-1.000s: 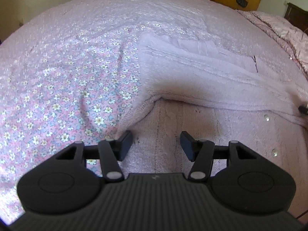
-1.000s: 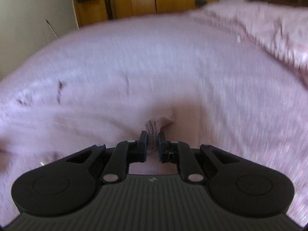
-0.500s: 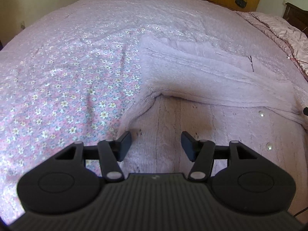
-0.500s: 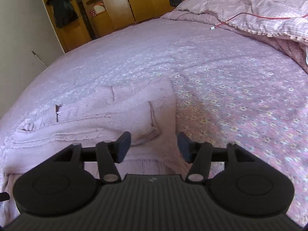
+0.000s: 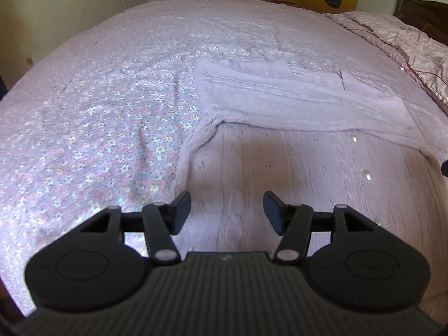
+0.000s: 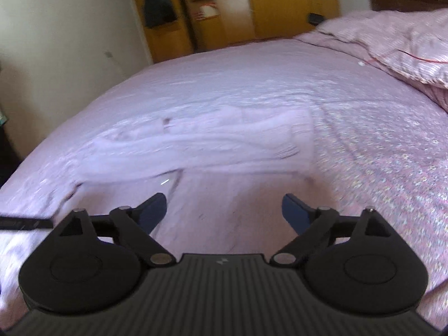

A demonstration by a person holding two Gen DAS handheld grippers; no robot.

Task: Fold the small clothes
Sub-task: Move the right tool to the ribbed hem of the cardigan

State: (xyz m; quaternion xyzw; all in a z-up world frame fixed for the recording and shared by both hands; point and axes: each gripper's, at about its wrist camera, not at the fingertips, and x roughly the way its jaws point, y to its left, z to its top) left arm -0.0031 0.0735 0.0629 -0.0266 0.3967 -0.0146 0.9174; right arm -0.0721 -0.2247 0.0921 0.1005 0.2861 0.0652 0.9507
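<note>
A pale pink knitted cardigan (image 5: 280, 151) with small shiny buttons lies flat on the bed, its sleeves folded across the upper part (image 5: 280, 92). It also shows in the right wrist view (image 6: 224, 145), blurred. My left gripper (image 5: 226, 210) is open and empty, above the cardigan's lower left part. My right gripper (image 6: 224, 210) is open wide and empty, above the cardigan's lower right part.
The bed has a pink flowered sheet (image 5: 98, 128). A pink quilt (image 6: 406, 44) with a red cord lies at the far right. Wooden wardrobes (image 6: 224, 14) and a white wall (image 6: 70, 56) stand beyond the bed.
My right gripper let go of the cardigan's edge, opened wide and pulled back. My left gripper stayed open and drew back and up a little.
</note>
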